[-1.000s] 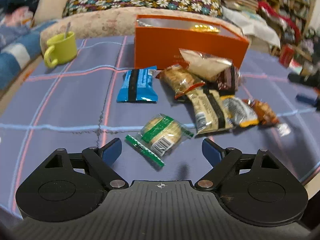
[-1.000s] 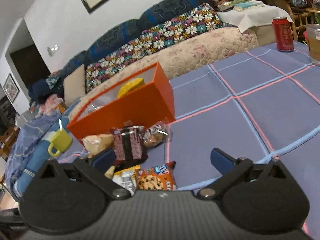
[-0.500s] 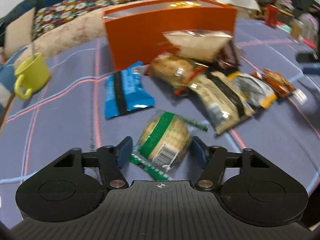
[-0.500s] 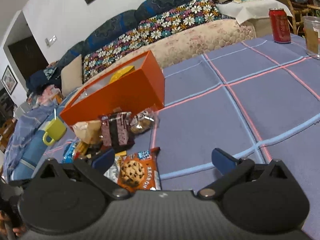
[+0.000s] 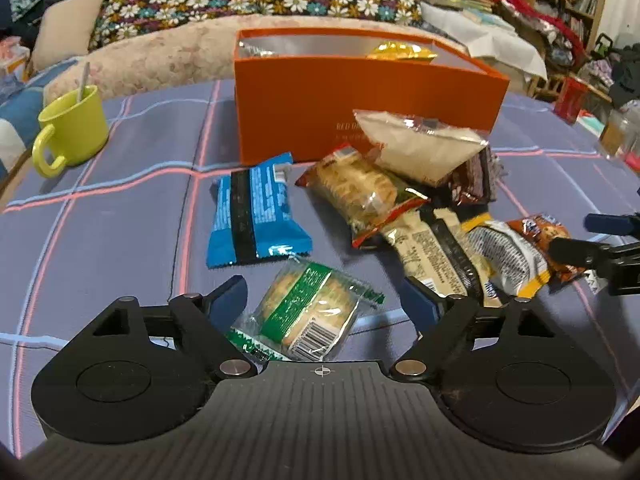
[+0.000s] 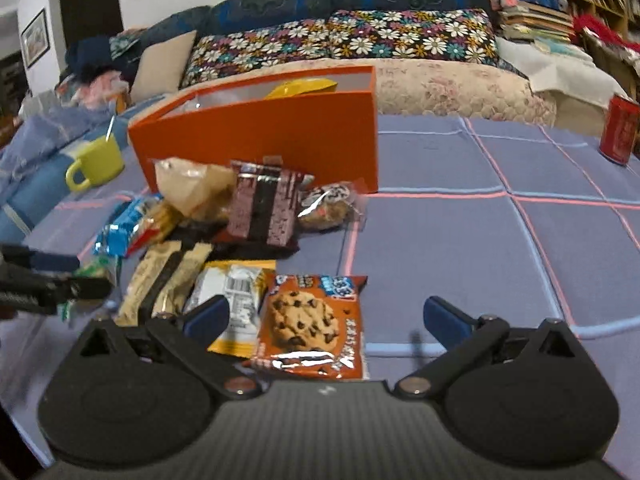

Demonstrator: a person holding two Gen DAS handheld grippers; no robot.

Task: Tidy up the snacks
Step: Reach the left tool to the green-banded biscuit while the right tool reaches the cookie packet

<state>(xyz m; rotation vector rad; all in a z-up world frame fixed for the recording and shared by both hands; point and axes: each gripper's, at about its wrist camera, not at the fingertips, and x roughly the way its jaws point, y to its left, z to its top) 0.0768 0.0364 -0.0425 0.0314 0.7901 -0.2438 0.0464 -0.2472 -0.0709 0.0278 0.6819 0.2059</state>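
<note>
An orange box (image 5: 360, 108) stands at the back of the table with a yellow packet (image 5: 400, 50) inside; it also shows in the right wrist view (image 6: 260, 140). Several snack packets lie in front of it. My left gripper (image 5: 326, 300) is open, its fingers on either side of a green-striped cracker packet (image 5: 310, 312) lying on the cloth. My right gripper (image 6: 326, 320) is open around an orange chocolate-chip cookie packet (image 6: 312, 324), also on the cloth. A blue packet (image 5: 256, 216) lies left of the pile.
A yellow-green mug (image 5: 72, 128) with a spoon stands at the left. A red can (image 6: 620, 130) stands at the far right. A sofa with flowered cushions (image 6: 340, 44) runs behind the table. The checked purple tablecloth (image 6: 460, 248) stretches right of the pile.
My left gripper closed in around the green cracker packet, then its fingers widened. My right gripper swung left and down until the cookie packet lay between its fingers.
</note>
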